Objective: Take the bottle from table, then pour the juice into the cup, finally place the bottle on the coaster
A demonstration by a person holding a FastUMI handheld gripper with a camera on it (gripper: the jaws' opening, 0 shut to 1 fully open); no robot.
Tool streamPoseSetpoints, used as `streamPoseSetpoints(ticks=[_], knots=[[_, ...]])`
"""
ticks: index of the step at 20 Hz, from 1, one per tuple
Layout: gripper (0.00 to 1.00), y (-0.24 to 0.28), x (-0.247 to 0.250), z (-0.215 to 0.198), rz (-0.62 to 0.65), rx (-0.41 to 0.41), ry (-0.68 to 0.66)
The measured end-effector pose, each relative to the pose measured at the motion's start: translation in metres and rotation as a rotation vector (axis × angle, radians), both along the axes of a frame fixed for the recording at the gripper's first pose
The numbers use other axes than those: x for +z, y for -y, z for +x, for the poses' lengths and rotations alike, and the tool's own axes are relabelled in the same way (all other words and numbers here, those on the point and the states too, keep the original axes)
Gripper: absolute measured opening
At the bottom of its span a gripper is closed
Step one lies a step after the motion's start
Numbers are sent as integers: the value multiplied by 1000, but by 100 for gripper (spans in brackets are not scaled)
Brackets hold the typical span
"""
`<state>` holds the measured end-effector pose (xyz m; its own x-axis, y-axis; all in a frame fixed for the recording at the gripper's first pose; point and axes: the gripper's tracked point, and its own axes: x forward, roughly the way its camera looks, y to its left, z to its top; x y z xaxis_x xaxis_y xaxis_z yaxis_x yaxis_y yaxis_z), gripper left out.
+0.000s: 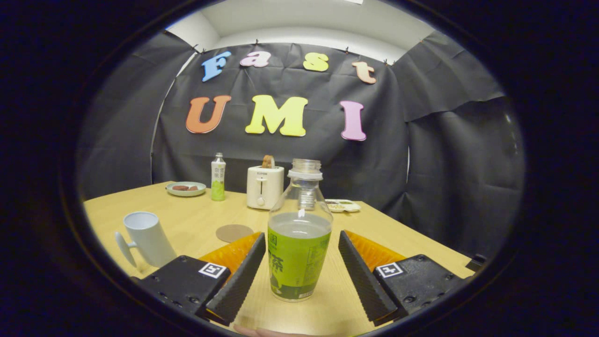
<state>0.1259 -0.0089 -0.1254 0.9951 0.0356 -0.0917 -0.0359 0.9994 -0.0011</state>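
Note:
A clear uncapped bottle (298, 234) with a green label, roughly half full of pale juice, stands upright on the wooden table (196, 224). It is between the two fingers of my gripper (302, 238), which is open; a gap shows on each side of the bottle. A pale mug (149, 238) with its handle towards me stands to the left, beside the left finger. A round brown coaster (234, 232) lies flat on the table between the mug and the bottle, just beyond the left finger.
At the back stand a second capped bottle (218, 177), a small plate (186, 188) with dark pieces, a white toaster (265, 186) with bread in it, and a snack tray (343, 205). The table's right edge (421, 236) runs close past the right finger.

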Motion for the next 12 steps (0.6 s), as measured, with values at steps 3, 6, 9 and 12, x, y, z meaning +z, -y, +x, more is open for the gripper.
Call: streamPoseSetpoints(ticks=[3, 6, 9, 12], knots=[[100, -3, -6, 5, 9, 10, -13], [100, -4, -9, 10, 7, 16, -12], [100, -5, -8, 13, 15, 20, -5], [95, -7, -11, 17, 12, 23, -21]])
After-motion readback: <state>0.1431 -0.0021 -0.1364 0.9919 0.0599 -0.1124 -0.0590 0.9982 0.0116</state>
